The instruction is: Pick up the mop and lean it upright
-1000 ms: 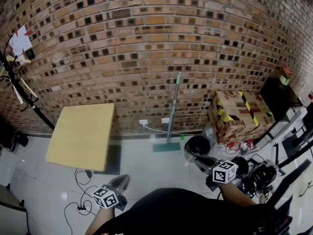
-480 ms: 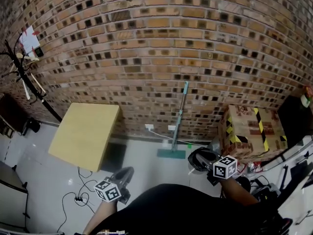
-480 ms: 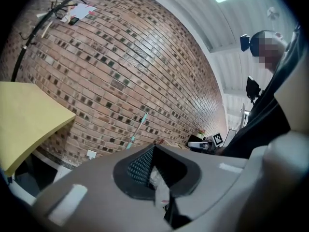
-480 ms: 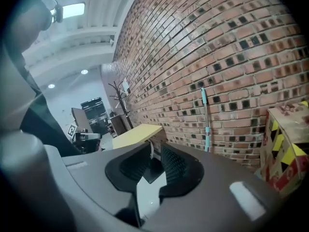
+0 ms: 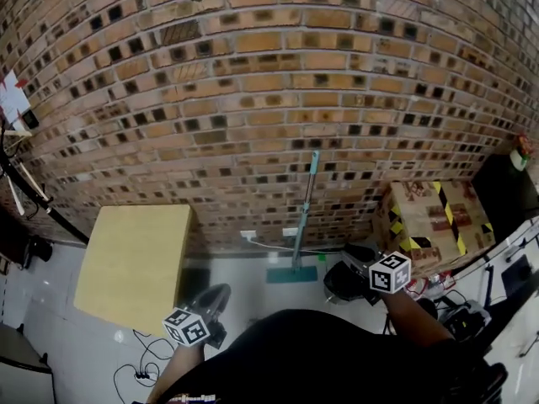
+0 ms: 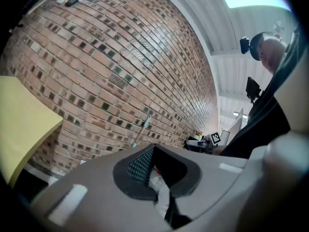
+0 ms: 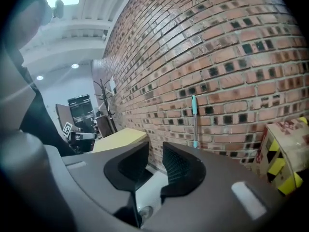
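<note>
Though the mop (image 5: 303, 217) leaned upright, a nudge could topple it; left gripper (image 6: 153, 153) gaped empty, right gripper (image 7: 154, 151), also empty, had just widened

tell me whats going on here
A person stands facing a brick wall with a gripper in each hand. The mop leans upright against the wall, its head on the floor, between a yellow table and a taped cardboard box. Neither gripper touches it: both are held near the person's body, short of the mop. The right gripper has just been opening its fingers, with nothing between them; the left gripper is open and empty too.
</note>
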A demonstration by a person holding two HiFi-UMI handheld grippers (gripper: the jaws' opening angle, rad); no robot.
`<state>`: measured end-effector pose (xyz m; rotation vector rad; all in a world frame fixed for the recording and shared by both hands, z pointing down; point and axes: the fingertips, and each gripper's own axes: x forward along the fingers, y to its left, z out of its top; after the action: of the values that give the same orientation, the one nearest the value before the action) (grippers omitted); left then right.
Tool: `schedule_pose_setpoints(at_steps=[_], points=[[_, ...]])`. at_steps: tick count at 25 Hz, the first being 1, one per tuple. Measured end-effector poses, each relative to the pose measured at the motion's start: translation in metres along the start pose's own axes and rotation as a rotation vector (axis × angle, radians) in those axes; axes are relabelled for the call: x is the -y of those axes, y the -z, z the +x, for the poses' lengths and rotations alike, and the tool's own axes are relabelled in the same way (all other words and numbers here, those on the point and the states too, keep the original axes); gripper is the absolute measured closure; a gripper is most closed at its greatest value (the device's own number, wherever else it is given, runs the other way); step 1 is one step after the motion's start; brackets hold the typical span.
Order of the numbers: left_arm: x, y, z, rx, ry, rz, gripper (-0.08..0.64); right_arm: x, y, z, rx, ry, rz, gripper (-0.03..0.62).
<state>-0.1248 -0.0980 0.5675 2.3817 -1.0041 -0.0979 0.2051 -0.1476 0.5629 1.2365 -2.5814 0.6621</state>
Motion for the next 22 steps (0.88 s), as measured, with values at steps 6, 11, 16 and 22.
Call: schedule_pose_setpoints(at_steps=[6, 11, 16, 22], points=[[-0.069, -0.055, 0.023, -0.055, 0.097, 0.069, 0.565, 0.021, -0.033, 0.058, 0.028, 0.135, 0.053, 0.473], [-0.121, -0.083, 0.032, -0.064, 0.077, 0.046, 0.565, 0.05, -0.052, 0.098, 0.004, 0.202, 0.053, 0.457], [-0.128, -0.085, 0.045, -0.061, 0.017, 0.025, 0.565, 0.103, -0.064, 0.14, -0.059, 0.21, 0.009, 0.442], [-0.103, -0.073, 0.064, -0.042, -0.091, -0.025, 0.566, 0.165, -0.06, 0.199, -0.155, 0.191, -0.064, 0.413]])
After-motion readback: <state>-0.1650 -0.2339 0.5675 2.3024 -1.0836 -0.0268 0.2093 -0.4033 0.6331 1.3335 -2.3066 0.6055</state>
